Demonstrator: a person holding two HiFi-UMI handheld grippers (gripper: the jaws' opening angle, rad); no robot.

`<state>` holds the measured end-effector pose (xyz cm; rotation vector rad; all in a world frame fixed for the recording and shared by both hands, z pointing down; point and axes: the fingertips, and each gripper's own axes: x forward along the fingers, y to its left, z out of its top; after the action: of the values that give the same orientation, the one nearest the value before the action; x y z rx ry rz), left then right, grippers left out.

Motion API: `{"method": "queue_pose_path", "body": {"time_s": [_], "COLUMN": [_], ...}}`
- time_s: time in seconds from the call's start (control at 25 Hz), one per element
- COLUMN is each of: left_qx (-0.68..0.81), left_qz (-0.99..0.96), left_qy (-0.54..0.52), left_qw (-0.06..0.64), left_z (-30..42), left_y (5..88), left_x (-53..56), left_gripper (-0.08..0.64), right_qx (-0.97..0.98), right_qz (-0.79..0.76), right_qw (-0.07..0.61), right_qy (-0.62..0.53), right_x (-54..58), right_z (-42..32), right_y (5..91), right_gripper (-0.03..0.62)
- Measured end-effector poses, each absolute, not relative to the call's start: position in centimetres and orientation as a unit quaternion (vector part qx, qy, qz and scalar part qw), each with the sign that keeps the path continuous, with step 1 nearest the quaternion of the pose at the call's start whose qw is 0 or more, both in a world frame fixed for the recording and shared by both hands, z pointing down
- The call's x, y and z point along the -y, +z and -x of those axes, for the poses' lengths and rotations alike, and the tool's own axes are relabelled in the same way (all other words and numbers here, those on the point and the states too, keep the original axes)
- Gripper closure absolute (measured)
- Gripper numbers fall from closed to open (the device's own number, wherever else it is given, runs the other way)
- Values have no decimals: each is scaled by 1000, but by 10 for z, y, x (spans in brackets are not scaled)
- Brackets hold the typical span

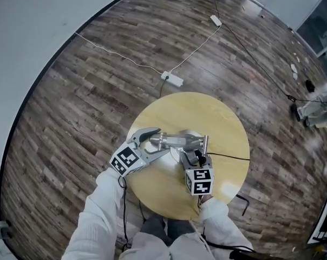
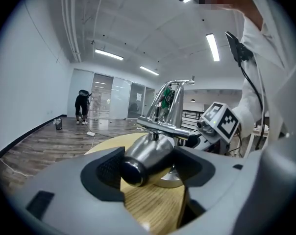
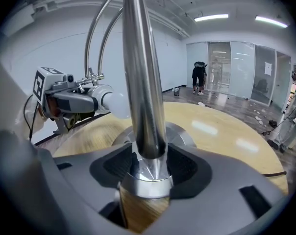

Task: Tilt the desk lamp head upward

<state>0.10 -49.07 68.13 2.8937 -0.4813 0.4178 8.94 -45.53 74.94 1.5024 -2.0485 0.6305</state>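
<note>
A chrome desk lamp [image 1: 181, 141] stands mid-way on a round wooden table [image 1: 217, 118]. Its cone-shaped head [image 2: 148, 158] lies sideways between the pads of my left gripper [image 2: 149, 169], which look pressed on both of its sides. In the right gripper view the same head [image 3: 109, 101] shows a white bulb, with the left gripper [image 3: 91, 101] around it. My right gripper [image 3: 150, 166] is low at the lamp's base, its pads against the upright chrome post [image 3: 142, 102]. From above, the left gripper [image 1: 158, 141] and right gripper [image 1: 196, 156] sit close together.
A black cord [image 1: 228, 156] runs off the table to the right. On the floor behind lie a white power strip [image 1: 172, 79] and its cable. Equipment stands at the right [image 1: 315, 112]. A person [image 2: 83, 107] stands far off by the glass wall.
</note>
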Motion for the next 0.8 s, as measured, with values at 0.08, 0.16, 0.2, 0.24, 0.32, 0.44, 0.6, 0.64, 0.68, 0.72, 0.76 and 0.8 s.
{"method": "queue_pose_path", "body": {"time_s": [0.08, 0.16, 0.2, 0.24, 0.32, 0.44, 0.6, 0.64, 0.68, 0.72, 0.76, 0.8], "left_qx": [166, 170, 172, 173, 174, 178, 188, 189, 191, 192, 195, 197], "left_qz": [-972, -971, -971, -971, -971, -971, -970, -969, -969, -969, -969, -969], "left_qy": [141, 144, 145, 145, 143, 139, 143, 144, 146, 147, 147, 147], "left_qw": [88, 83, 82, 81, 84, 83, 66, 62, 58, 52, 45, 36], "left_z": [2, 5, 6, 8, 13, 23, 39, 41, 42, 43, 46, 48], "left_y": [678, 675, 672, 670, 663, 655, 642, 638, 635, 632, 629, 626], "left_x": [491, 490, 489, 489, 486, 479, 471, 470, 469, 467, 466, 465], "left_gripper": [244, 245, 245, 247, 250, 258, 262, 264, 265, 267, 268, 268], "right_qx": [756, 758, 759, 759, 759, 760, 763, 764, 764, 765, 765, 766], "right_qz": [-554, -551, -550, -550, -548, -542, -526, -523, -520, -518, -516, -515], "right_qw": [259, 258, 258, 259, 261, 269, 289, 293, 296, 298, 300, 301], "right_qy": [233, 234, 235, 235, 235, 235, 240, 241, 241, 241, 241, 241], "right_x": [455, 455, 455, 454, 453, 451, 448, 448, 447, 447, 446, 445], "right_z": [-89, -91, -92, -93, -93, -90, -85, -85, -86, -87, -88, -88], "right_y": [749, 750, 750, 750, 750, 750, 750, 750, 750, 750, 750, 750], "right_gripper": [362, 362, 362, 362, 362, 362, 362, 362, 362, 362, 362, 362]}}
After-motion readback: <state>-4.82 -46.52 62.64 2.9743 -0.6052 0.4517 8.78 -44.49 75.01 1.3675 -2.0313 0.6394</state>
